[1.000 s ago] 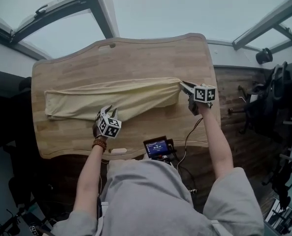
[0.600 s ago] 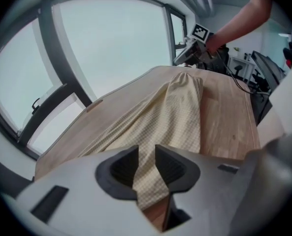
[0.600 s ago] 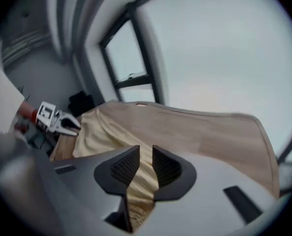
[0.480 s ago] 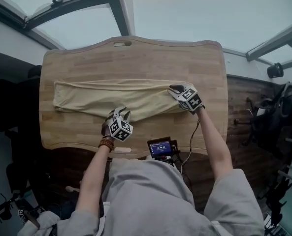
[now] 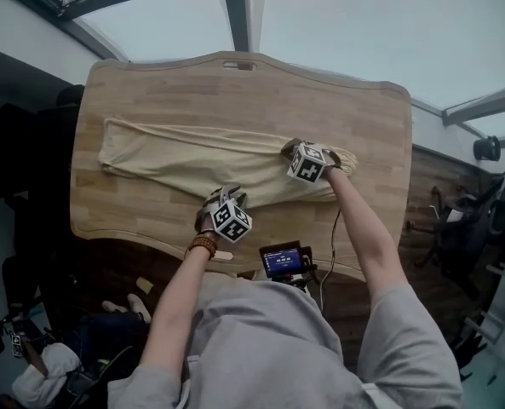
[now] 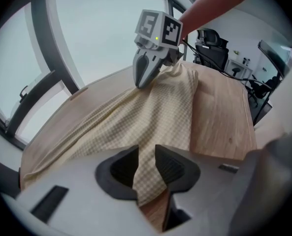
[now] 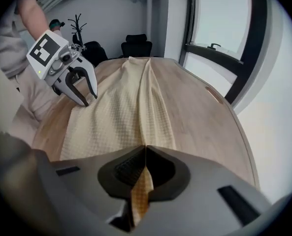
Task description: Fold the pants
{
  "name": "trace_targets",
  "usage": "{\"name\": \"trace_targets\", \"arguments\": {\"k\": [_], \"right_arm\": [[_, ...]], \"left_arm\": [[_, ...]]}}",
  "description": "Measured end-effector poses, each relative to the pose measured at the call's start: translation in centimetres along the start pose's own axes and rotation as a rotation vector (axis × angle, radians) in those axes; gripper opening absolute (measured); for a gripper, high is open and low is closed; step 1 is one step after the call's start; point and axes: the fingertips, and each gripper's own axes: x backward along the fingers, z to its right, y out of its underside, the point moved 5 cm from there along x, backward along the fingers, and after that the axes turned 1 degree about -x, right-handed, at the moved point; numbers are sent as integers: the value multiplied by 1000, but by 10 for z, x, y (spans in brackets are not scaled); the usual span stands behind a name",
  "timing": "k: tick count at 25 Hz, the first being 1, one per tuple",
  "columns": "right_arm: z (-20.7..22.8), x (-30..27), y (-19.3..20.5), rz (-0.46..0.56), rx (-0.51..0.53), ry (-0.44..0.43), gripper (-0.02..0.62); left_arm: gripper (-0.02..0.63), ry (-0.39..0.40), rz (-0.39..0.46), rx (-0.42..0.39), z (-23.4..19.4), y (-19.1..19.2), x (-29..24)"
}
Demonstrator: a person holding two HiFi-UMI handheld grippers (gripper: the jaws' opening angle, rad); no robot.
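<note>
Soft matt fabric, fine waffle-check weave, on the pale yellow cloth pants (image 5: 192,156); smooth low-sheen planks, visible grain, on the light wooden surface (image 5: 235,92); matt grey plastic, black ribbed pads (image 6: 171,167), on left gripper (image 6: 146,151) and right gripper (image 7: 145,149).

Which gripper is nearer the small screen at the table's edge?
Left gripper: holding the pants just left of the screen. Right gripper, jaws just closing on the pants, sits farther back.

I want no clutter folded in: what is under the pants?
The pants lie on the wooden table, with bare wood showing all round them. The tabletop directly beneath is covered by cloth; no bulge shows.
</note>
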Motion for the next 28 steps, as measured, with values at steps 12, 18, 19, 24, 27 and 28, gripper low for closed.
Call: {"name": "trace_targets", "arguments": {"k": [12, 18, 19, 24, 27, 28], "right_arm": [[76, 45, 22, 73, -352, 480, 12], [-4, 95, 93, 144, -504, 553, 14], [-18, 96, 112, 127, -543, 562, 14], [-54, 96, 190, 67, -737, 519, 14], [-38, 121, 179, 220, -739, 544, 14], [-29, 126, 175, 235, -715, 559, 14]], "left_arm": [[110, -6, 31, 63, -4, 12, 10], [110, 48, 26, 52, 15, 17, 6], [110, 56, 12, 55, 18, 22, 3], [107, 70, 0, 63, 23, 27, 1], [107, 62, 27, 23, 26, 15, 11], [107, 61, 34, 22, 27, 13, 14]]}}
